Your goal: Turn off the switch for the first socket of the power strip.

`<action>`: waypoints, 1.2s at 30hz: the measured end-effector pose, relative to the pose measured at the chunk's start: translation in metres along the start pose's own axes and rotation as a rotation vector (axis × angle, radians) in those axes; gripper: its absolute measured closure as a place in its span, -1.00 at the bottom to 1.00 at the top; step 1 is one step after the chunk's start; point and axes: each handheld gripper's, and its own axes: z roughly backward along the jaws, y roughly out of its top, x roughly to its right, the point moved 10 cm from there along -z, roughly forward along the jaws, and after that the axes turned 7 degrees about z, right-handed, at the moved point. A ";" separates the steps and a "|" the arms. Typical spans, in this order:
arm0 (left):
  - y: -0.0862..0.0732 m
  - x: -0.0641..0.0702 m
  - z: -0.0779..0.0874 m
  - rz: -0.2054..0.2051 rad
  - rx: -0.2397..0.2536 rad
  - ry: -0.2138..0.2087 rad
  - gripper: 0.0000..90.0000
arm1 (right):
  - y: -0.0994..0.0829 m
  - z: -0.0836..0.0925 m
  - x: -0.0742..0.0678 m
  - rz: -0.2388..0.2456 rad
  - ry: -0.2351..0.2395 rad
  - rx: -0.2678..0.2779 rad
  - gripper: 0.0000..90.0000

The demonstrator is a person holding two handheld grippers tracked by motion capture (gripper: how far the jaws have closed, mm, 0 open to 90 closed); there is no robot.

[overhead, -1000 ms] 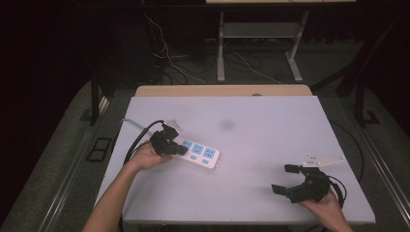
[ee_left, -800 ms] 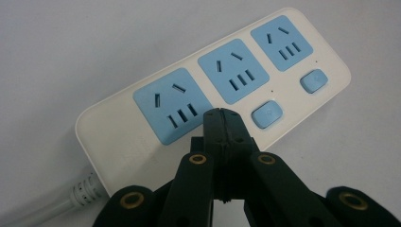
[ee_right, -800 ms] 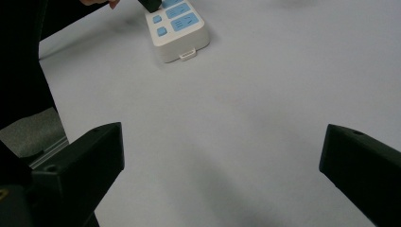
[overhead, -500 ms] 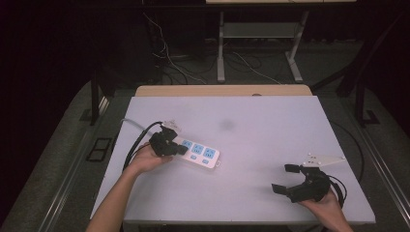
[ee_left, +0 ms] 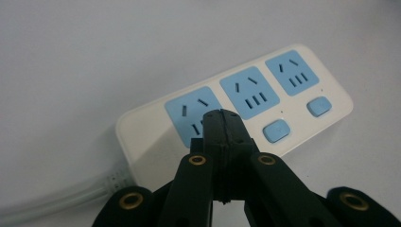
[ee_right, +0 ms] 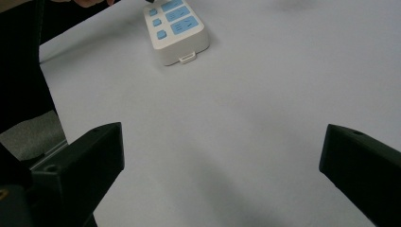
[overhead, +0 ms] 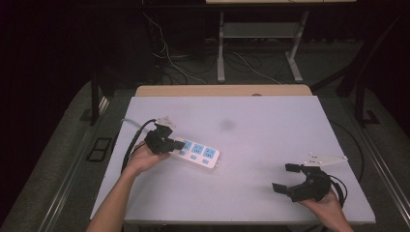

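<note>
1. Table (overhead: 251,145): white top, pale and bare across most of its surface; a faint grey smudge (overhead: 226,125) sits a little toward 12 o'clock of centre.
2. Power strip (overhead: 196,151): white body, lying flat in the left half of the table, at about 9 o'clock from the table's centre. Long axis runs from 10 o'clock to 4 o'clock in the high view.
3. Its face carries 3 blue sockets (ee_left: 248,91) in a row, and 2 blue buttons (ee_left: 275,129) show along 1 long edge in the left gripper view.
4. Pale cord (ee_left: 56,201) leaves the strip's end at 7 o'clock in the left gripper view.
5. Left gripper (overhead: 178,144): jaws pressed fully together, nothing between them. Closed tip sits over the blue socket nearest the cord end; contact cannot be told.
6. Left hand (overhead: 141,158) grips it from 7 o'clock of the strip.
7. Right gripper (overhead: 285,179): jaws spread wide, empty, over bare table near the front right corner, at 4 o'clock from the strip and well apart from it.
8. Right hand (overhead: 325,202) holds it at the table's near edge.
</note>
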 end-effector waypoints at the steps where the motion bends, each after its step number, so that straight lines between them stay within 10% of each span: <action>1: 0.001 -0.001 0.003 0.005 0.011 0.003 0.99 | 0.000 0.000 0.000 0.000 0.000 0.000 -0.99; 36: -0.009 -0.009 0.064 0.120 0.181 0.077 0.83 | 0.001 -0.002 -0.002 0.000 0.011 0.000 -0.99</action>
